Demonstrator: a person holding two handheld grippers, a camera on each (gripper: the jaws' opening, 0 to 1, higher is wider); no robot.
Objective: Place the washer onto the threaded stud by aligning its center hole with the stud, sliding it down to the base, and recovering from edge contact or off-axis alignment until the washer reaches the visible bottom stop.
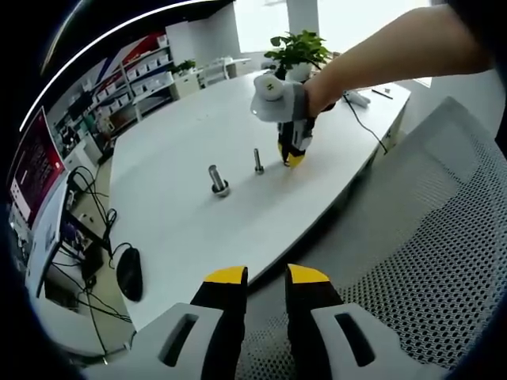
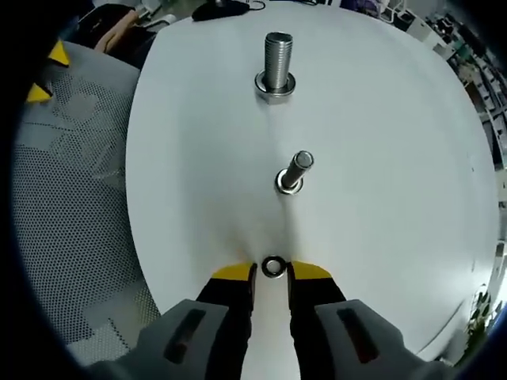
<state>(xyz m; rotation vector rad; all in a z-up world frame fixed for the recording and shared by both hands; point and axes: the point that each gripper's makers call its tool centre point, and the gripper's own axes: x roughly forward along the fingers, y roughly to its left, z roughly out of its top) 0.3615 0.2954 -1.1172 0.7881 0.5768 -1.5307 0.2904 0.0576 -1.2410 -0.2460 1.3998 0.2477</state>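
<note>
The washer (image 2: 273, 266) lies flat on the white table (image 2: 380, 158), just short of the smaller threaded stud (image 2: 292, 172), and is bracketed by the spread right gripper (image 2: 272, 273), apparently for pickup. The left gripper (image 1: 266, 276) is held parted and empty, well back from that stud, leaving the approach clear.

Nothing readable here — the monitor (image 1: 33, 170) by the tabletop (image 1: 182, 222) had a reddish screen, but whatever was on it was way too blurry.

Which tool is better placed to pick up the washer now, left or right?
Right. The right tool is down on the table with the washer between its tips, close to the smaller stud. The left tool hangs off the table.
</note>
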